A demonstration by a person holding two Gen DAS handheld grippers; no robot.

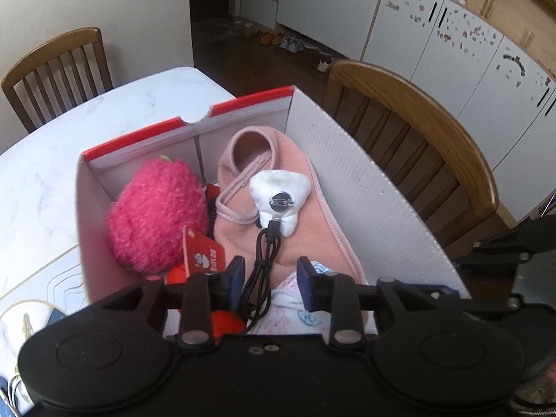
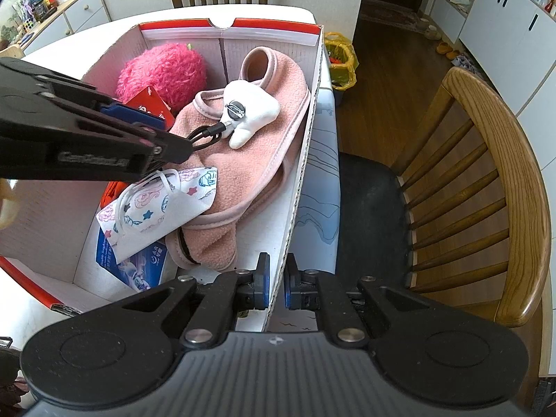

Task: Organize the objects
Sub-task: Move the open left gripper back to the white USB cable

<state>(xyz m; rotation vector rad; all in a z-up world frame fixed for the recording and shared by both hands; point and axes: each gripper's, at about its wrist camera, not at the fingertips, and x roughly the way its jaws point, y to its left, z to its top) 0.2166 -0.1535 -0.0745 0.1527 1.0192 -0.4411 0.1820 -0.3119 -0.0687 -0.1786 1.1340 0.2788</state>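
A white marbled table (image 1: 114, 100) is seen in the upper left of the left wrist view, with a brown slatted chair (image 1: 59, 69) behind it and a second wooden chair (image 2: 486, 187) filling the right side of the right wrist view. On the table a red-edged cardboard box (image 2: 305, 160) is set, its white inner walls running from the top centre to the bottom of both views.

Inside the box, a pink fleece garment (image 2: 250, 160) is spread across the centre and right. A fluffy magenta plush toy (image 1: 156, 215) is packed against the left wall, a red tag (image 1: 203, 252) touching its lower right. A patterned face mask (image 2: 163, 208) is laid over the lower edge of the fleece, with a blue printed packet (image 2: 135, 264) under it. A white tooth-shaped plush (image 1: 279, 201) is rested on the fleece, and a coiled black cable (image 1: 260, 271) is attached at its lower end.

The left gripper (image 1: 269, 281) is held low over the box at the bottom centre, its jaws spread apart with the cable coil lying between them, untouched. The right gripper (image 2: 276, 286) is placed at the bottom centre of its view, its jaws pinched onto the box's right wall
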